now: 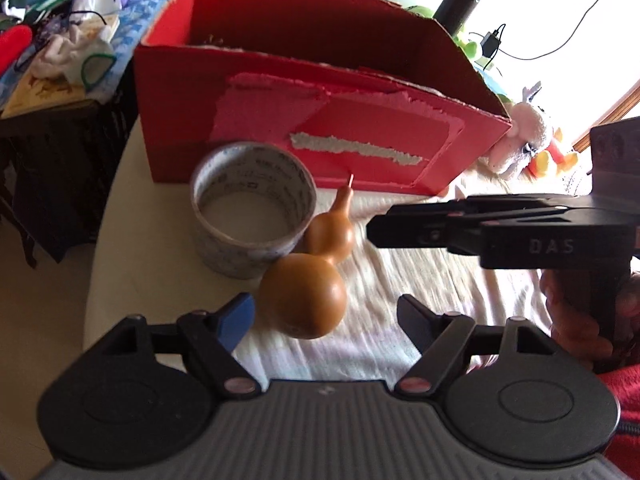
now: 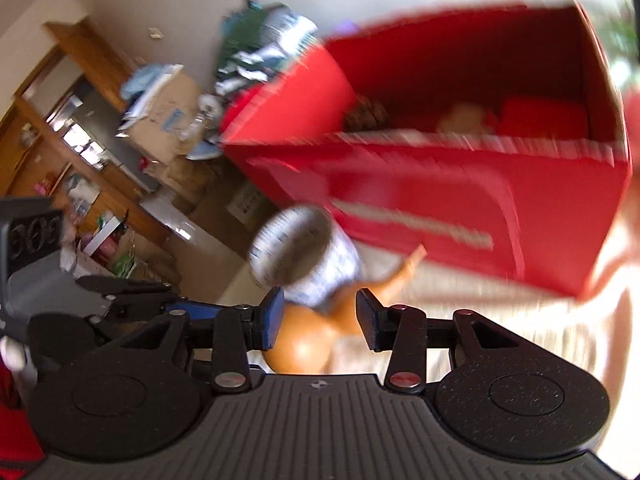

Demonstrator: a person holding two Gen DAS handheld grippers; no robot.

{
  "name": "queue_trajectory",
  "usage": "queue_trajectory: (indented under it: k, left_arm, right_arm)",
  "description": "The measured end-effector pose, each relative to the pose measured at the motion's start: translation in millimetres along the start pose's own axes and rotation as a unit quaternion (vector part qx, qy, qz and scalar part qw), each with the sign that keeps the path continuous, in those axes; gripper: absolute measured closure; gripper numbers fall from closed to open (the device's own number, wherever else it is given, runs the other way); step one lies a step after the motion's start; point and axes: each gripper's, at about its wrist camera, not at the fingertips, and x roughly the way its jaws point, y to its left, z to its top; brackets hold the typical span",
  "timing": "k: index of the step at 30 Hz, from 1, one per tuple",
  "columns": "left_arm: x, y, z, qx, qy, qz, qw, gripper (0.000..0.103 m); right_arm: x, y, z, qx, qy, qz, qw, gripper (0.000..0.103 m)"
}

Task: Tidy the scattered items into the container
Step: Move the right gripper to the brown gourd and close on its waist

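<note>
A brown gourd (image 1: 304,300) lies on the white cloth, leaning against a roll of tape (image 1: 252,204) in front of the red cardboard box (image 1: 320,128). My left gripper (image 1: 326,320) is open, its fingers either side of the gourd's big bulb without touching it. My right gripper (image 1: 376,232) comes in from the right, its tips just short of the gourd's neck. In the blurred right wrist view, the right gripper (image 2: 320,318) is open, with the gourd (image 2: 304,348) and tape roll (image 2: 304,256) just beyond its fingers. The box (image 2: 440,208) holds a few items.
A dark side table (image 1: 60,120) piled with clothes and books stands at the left, beside the round table's edge. A plush toy (image 1: 520,136) and a black cylinder (image 1: 460,0) sit past the box's right end. A person's hand (image 1: 580,312) holds the right gripper.
</note>
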Motion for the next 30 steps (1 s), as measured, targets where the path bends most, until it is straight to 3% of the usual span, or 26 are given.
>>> queue_trajectory:
  k: [6, 11, 17, 24, 30]
  left_arm:
    - [15, -8, 3, 0.007, 0.006, -0.001, 1.0, 0.024]
    - [19, -18, 5, 0.033, 0.009, -0.003, 0.9994, 0.018]
    - [23, -30, 6, 0.065, 0.006, -0.043, 0.9969, 0.018]
    - [34, -39, 6, 0.084, 0.029, -0.101, 0.9909, 0.018]
    - [43, -36, 9, 0.08, 0.038, -0.078, 0.993, 0.02]
  right_arm:
    - [16, -9, -15, 0.058, 0.041, -0.001, 0.997, 0.059]
    - [16, -18, -17, 0.091, 0.052, 0.006, 0.994, 0.058]
    - [5, -42, -23, 0.165, 0.048, -0.024, 0.985, 0.058]
    - [-10, -52, -27, 0.183, 0.042, -0.059, 0.98, 0.058]
    - [-16, -56, -30, 0.193, 0.039, -0.073, 0.978, 0.058]
